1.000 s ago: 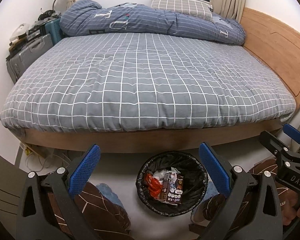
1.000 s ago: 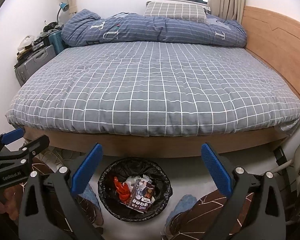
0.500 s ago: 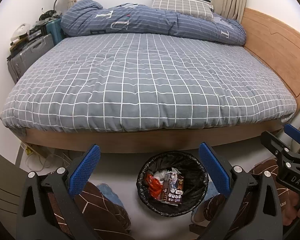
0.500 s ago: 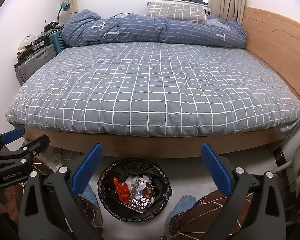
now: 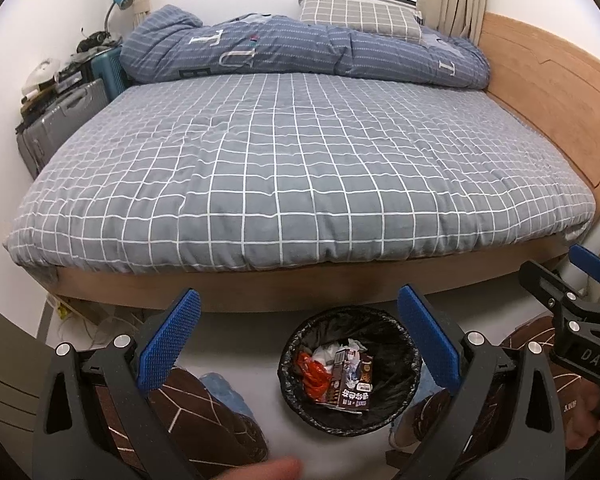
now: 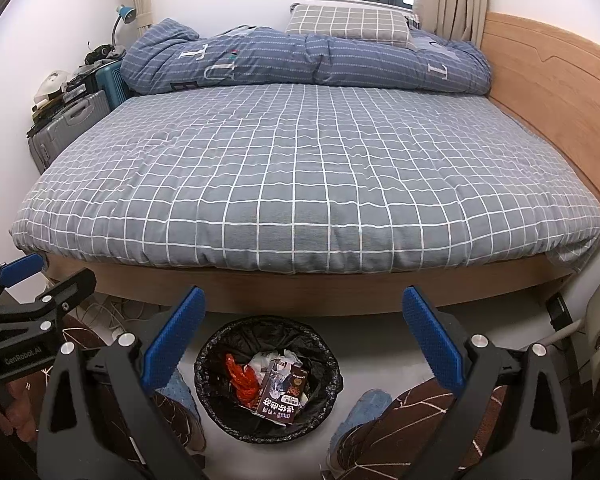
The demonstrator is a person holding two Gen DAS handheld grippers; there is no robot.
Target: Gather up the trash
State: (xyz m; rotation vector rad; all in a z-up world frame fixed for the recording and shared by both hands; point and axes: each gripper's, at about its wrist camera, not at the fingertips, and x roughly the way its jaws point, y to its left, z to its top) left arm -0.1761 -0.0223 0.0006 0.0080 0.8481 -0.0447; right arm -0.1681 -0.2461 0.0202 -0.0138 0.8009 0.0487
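Note:
A round bin with a black liner (image 5: 396, 332) stands on the floor at the foot of the bed; it also shows in the right wrist view (image 6: 328, 360). Inside lie a dark snack box (image 5: 350, 382) (image 6: 282, 394), a red wrapper (image 5: 310, 372) (image 6: 242, 380) and white crumpled paper (image 5: 328, 354) (image 6: 266, 360). My left gripper (image 5: 298, 308) is open and empty, held above the bin. My right gripper (image 6: 302, 306) is open and empty, above and right of the bin. Each gripper shows at the edge of the other's view.
A bed with a grey checked cover (image 5: 300, 176) fills the room ahead, with a blue duvet (image 5: 300, 52) and pillow (image 5: 360, 14) at the far end. Suitcases (image 5: 60, 120) stand at the left wall. A wooden headboard (image 5: 548, 92) runs along the right. The person's legs and slippers flank the bin.
Both grippers have drifted very slightly; the view is nearly the same. Both stay open and empty.

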